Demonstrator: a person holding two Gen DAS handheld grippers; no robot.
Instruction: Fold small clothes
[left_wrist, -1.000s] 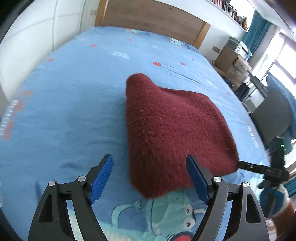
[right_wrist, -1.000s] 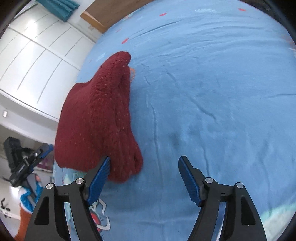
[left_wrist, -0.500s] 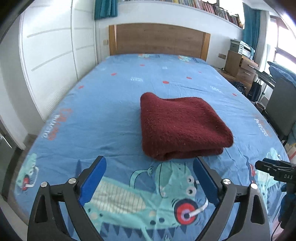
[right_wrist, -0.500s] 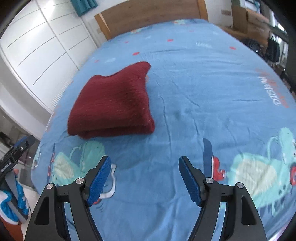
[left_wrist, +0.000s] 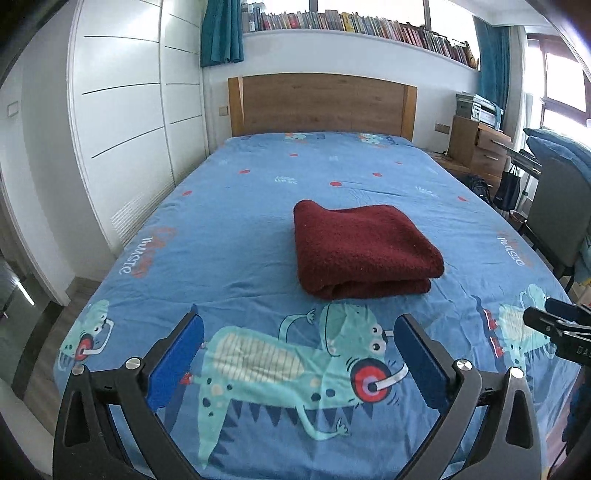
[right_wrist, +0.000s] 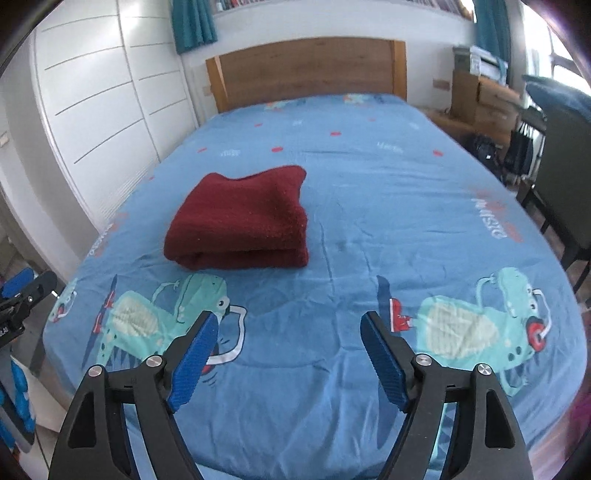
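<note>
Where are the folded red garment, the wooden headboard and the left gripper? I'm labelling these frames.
folded red garment (left_wrist: 364, 247), left wrist view, middle of its top layer.
wooden headboard (left_wrist: 321, 103), left wrist view, centre of the panel.
left gripper (left_wrist: 299, 354), left wrist view, midway between its blue fingertips; jaws opening, nothing between them.

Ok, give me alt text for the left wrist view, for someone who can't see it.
A dark red garment lies folded on a blue cartoon-print bed sheet. The left gripper hangs short of it, jaws opening, nothing between them. A wooden headboard stands beyond.

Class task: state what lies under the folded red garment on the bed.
The red garment rests on the blue cartoon bedsheet. Whatever print or object sits directly beneath it is covered and cannot be seen.
</note>
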